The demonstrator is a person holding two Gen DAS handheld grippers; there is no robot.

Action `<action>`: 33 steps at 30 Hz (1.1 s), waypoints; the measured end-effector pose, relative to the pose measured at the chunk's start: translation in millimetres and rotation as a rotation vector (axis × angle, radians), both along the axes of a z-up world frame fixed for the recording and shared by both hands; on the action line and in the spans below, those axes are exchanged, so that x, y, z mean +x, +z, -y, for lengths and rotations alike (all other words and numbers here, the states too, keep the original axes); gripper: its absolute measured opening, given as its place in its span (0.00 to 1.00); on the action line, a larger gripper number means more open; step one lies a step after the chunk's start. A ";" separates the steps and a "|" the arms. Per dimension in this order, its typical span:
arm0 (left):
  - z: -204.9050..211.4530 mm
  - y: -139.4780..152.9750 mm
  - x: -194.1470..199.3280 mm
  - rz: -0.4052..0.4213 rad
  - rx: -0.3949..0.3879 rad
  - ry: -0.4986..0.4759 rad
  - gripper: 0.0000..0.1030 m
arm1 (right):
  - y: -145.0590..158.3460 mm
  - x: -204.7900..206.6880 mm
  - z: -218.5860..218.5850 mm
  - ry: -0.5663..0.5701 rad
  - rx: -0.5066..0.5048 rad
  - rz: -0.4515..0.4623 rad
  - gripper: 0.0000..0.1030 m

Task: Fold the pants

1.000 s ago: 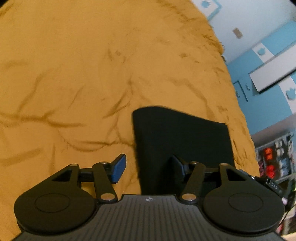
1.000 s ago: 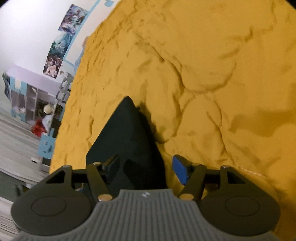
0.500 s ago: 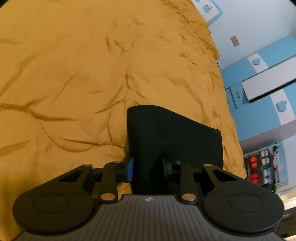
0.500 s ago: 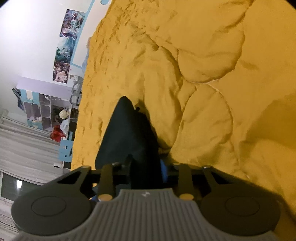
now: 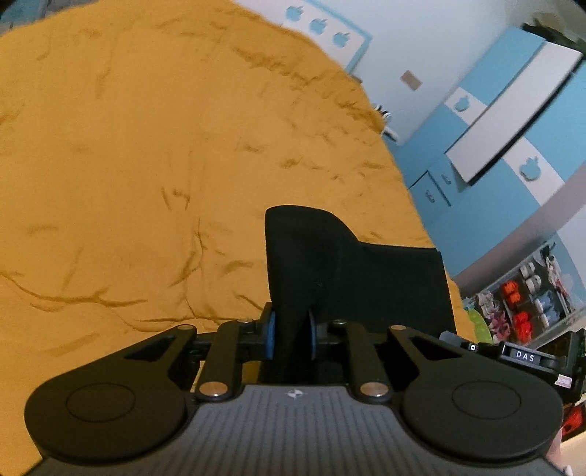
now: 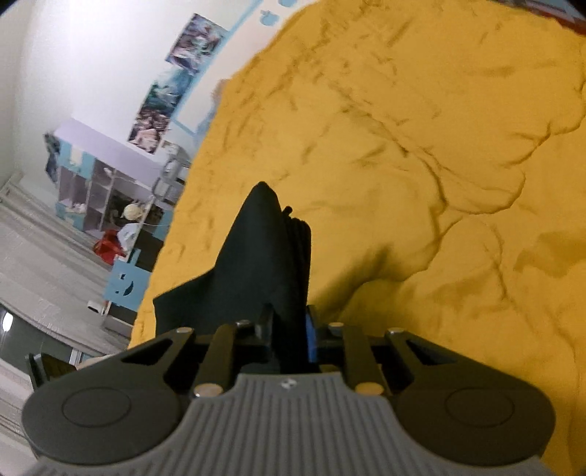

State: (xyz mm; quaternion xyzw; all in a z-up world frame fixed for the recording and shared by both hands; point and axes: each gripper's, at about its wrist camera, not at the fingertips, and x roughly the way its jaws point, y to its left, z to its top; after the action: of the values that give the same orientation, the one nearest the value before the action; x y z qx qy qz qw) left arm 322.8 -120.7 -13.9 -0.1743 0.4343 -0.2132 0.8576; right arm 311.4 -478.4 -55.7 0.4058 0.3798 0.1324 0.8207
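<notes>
Two grippers are at work here, one in each of our hands, and between them we count a single garment: one pair of black pants [image 5: 351, 271] lying on one mustard-yellow quilted bedspread [image 5: 146, 164].

Our left gripper [image 5: 290, 335] has a fold of the dark cloth between its two blue pads [image 5: 270, 335], which press on it from either side while the jaws are closing. From that pinch the fabric rises in a rounded hump and then spreads flat to the right, toward the bed's edge.

In the right wrist view the pants [image 6: 267, 263] stand up as a narrow peak. Our right gripper [image 6: 289, 338] is closing too, and the cloth is caught between its fingers; we can see only one blue pad [image 6: 310, 340] there, on the right side, since the fabric hides the other. A lower flap of the garment hangs out to the left over the edge of the bedspread [image 6: 421, 164].

Beyond the bed we count three apple shapes on one wall panel [image 5: 322, 25], one blue-and-white wardrobe [image 5: 512, 128] with two apple cutouts, and one shelf [image 5: 527, 293] of toys or small goods, too blurred to name. On the other side two posters [image 6: 175, 80] hang on a white wall above one cubby unit [image 6: 99, 183].
</notes>
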 end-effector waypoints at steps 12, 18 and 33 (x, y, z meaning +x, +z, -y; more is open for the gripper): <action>-53.5 72.0 -92.9 0.097 0.117 -0.080 0.18 | 45.7 -125.3 -75.0 0.025 0.072 0.070 0.11; -72.2 42.0 -100.8 0.075 0.125 -0.072 0.18 | 23.1 -151.2 -102.3 0.044 0.091 0.052 0.11; -89.5 -67.6 -36.9 -0.071 0.081 -0.005 0.18 | -45.5 -92.2 -115.4 0.048 -0.019 -0.055 0.11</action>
State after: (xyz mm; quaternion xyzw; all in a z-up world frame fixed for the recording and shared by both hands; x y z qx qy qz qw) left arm 285.9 -31.3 -81.5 -0.1460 0.4731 -0.1913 0.8475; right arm 219.2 -363.1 -101.2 0.3925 0.4130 0.1372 0.8103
